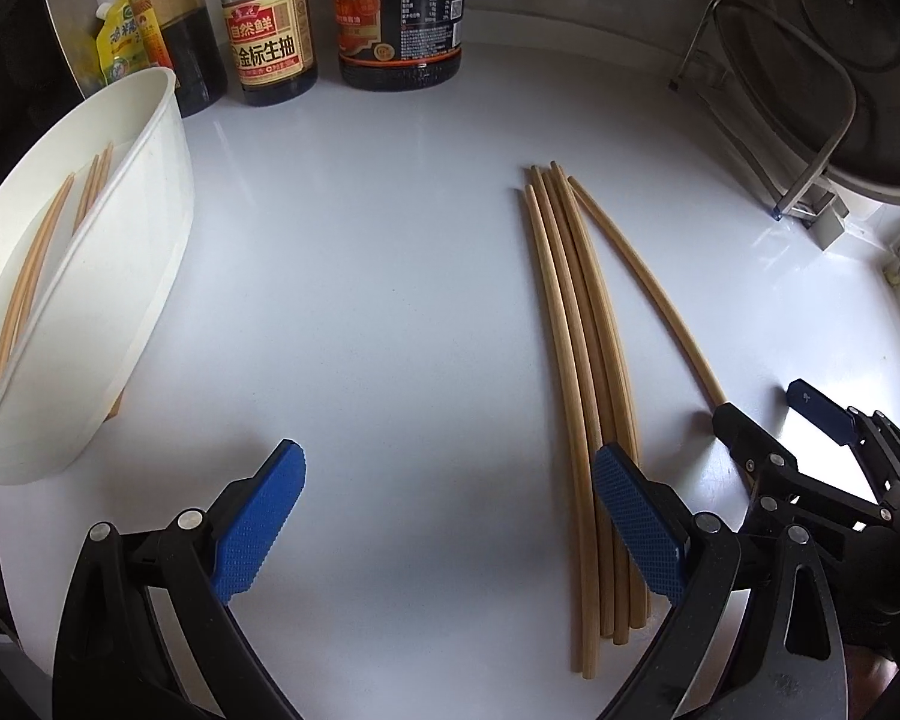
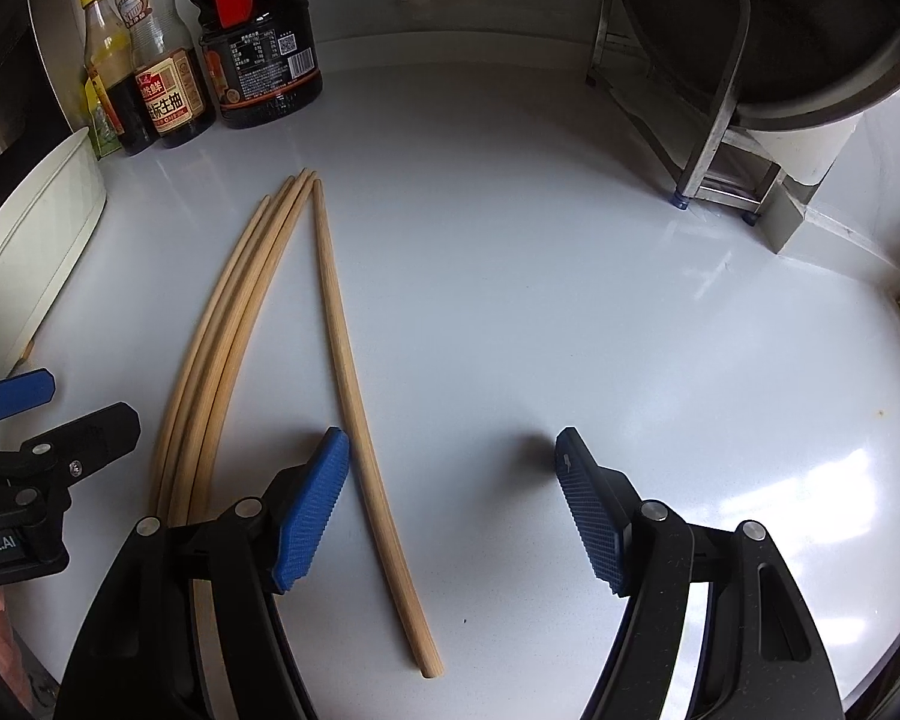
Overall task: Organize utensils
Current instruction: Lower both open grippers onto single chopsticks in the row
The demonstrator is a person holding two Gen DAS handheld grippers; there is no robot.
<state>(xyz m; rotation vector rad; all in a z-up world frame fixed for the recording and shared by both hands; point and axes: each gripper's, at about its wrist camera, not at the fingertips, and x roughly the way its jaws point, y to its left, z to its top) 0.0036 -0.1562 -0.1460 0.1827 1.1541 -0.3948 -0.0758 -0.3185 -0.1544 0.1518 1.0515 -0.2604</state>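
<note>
A bundle of several wooden chopsticks lies on the white counter. One single chopstick lies apart, to the bundle's right. My left gripper is open over bare counter, and its right pad overlaps the bundle's near end. At the left, a white oval container holds a few chopsticks. In the right wrist view my right gripper is open; the single chopstick lies on the counter between its jaws, close to the left pad. The bundle is left of it, with the left gripper beyond.
Soy sauce and oil bottles stand along the back wall. A metal rack holding a large dark pan sits at the back right. The right gripper shows at the lower right of the left wrist view. The white container borders the left.
</note>
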